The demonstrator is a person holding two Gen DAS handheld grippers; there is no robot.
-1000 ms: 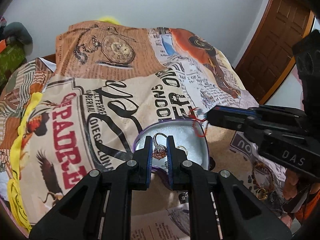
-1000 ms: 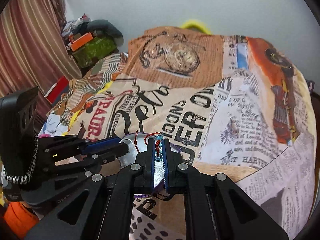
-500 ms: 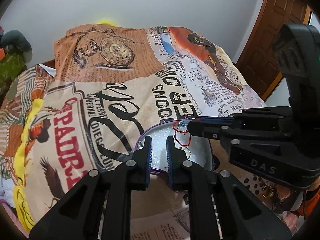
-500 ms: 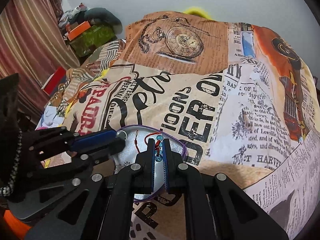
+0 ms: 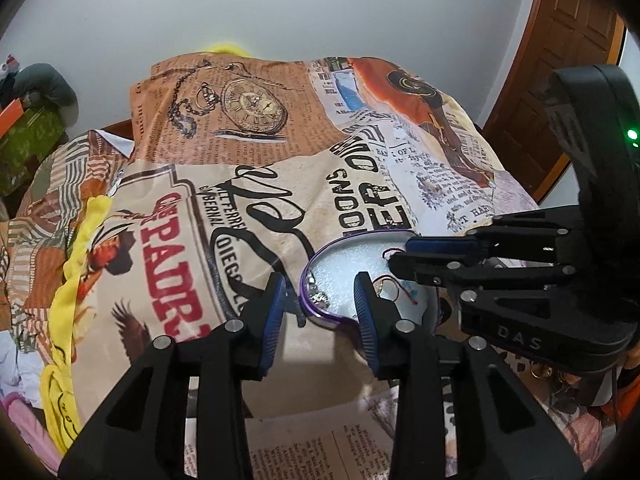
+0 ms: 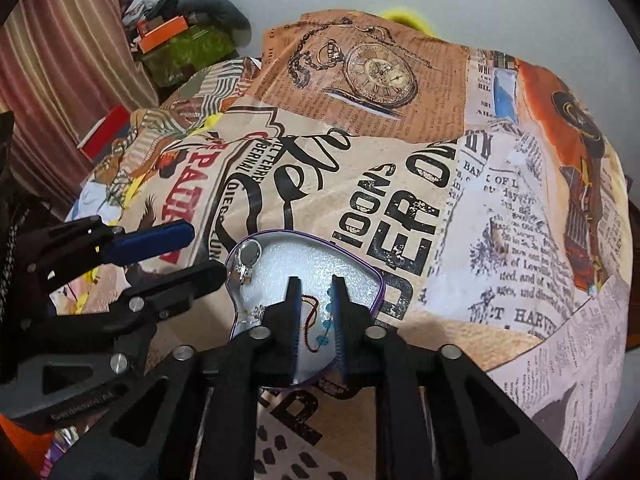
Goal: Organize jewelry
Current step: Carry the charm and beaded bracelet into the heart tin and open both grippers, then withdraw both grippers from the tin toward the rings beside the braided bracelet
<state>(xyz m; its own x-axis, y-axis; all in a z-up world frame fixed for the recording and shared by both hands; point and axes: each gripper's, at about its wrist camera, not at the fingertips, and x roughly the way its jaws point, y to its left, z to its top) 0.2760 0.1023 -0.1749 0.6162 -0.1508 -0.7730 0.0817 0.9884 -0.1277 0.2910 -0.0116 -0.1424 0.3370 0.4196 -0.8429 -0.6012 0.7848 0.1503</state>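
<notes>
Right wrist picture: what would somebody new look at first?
Probably the bedspread with its giant newspaper letters and pocket watch, filling the view. Then the purple-rimmed tray low in the middle, with a red cord bracelet with blue beads lying on it between the open right tool.

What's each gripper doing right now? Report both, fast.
Left gripper: open, holding nothing, over the purple-rimmed tray.
Right gripper: open, holding nothing; the red cord bracelet lies in the tray between its fingers.

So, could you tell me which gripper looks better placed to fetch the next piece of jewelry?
Probably the left gripper: open, empty, at the near rim of the purple-rimmed white tray. The right gripper, also open, hangs over the red cord bracelet lying inside.
</notes>
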